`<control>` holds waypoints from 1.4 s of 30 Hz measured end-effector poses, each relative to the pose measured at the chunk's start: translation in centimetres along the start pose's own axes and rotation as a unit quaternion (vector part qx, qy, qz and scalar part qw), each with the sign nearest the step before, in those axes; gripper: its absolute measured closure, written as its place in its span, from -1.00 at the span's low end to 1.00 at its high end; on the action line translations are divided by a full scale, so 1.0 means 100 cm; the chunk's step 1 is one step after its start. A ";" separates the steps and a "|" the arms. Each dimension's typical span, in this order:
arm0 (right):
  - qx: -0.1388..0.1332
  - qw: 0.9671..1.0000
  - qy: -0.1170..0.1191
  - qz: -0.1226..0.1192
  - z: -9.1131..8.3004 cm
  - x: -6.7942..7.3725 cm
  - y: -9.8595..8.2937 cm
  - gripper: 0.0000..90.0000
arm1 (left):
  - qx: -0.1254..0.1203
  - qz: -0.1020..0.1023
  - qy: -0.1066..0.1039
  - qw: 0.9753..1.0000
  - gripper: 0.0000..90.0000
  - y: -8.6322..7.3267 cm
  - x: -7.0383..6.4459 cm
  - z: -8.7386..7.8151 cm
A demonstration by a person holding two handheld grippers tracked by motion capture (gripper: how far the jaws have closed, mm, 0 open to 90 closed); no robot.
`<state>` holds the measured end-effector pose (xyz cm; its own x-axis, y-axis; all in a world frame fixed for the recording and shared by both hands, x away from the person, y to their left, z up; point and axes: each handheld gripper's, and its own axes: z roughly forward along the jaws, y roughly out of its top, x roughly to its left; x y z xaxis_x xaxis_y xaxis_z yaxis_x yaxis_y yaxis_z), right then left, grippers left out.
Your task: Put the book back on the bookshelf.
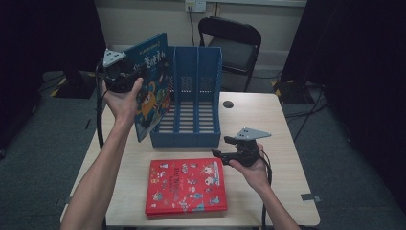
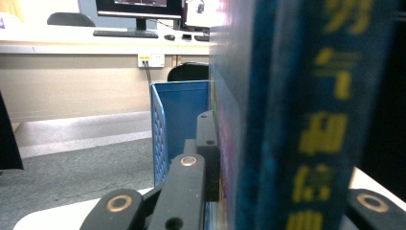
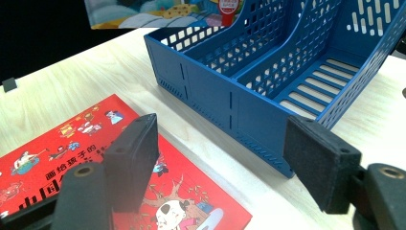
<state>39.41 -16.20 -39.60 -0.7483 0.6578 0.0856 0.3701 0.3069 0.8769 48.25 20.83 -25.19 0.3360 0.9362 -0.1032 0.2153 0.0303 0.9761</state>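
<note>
My left gripper is shut on a blue picture book, holding it upright and tilted over the left end of the blue slotted file rack. In the left gripper view the book's spine stands close against one black jaw, with the rack behind it. A red picture book lies flat on the table in front of the rack. My right gripper hovers open by the rack's front right corner. Its pads stand wide apart over the red book and the rack's front wall.
The pale wooden table has bare room to the right of the rack, with a small dark hole. A black chair stands behind the table. Dark curtains flank both sides. A desk with a monitor lies beyond.
</note>
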 end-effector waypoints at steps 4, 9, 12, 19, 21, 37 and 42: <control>0.001 1.000 0.000 0.002 0.000 -0.001 0.000 -0.37 | -0.003 -0.001 -0.001 1.000 0.85 -0.003 -0.002 0.010; 0.004 1.000 0.001 0.001 0.000 0.000 -0.002 -0.37 | -0.015 -0.014 0.004 1.000 0.85 -0.006 -0.001 0.023; 0.004 1.000 0.001 0.006 0.000 -0.002 -0.003 -0.38 | -0.017 -0.008 0.010 1.000 0.85 -0.007 -0.001 0.029; 0.004 1.000 0.001 0.009 -0.002 -0.004 -0.004 -0.38 | -0.039 0.001 0.027 0.999 0.85 -0.013 -0.005 0.040; 0.005 1.000 0.002 0.009 -0.001 -0.005 -0.005 -0.38 | -0.040 -0.005 0.028 0.999 0.85 -0.015 -0.004 0.043; 0.022 1.000 0.005 0.010 0.005 -0.006 -0.011 -0.38 | -0.034 0.013 0.031 0.999 0.85 -0.034 -0.008 0.063; 0.028 1.000 0.004 0.011 0.006 -0.006 -0.013 -0.38 | -0.024 0.011 0.022 0.999 0.85 -0.053 -0.006 0.064</control>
<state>39.76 -16.60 -41.05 -0.7441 0.6590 0.1097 0.4170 0.3299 0.8469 52.77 17.85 -31.47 0.2997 0.9511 -0.0747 0.1634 0.0260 0.9862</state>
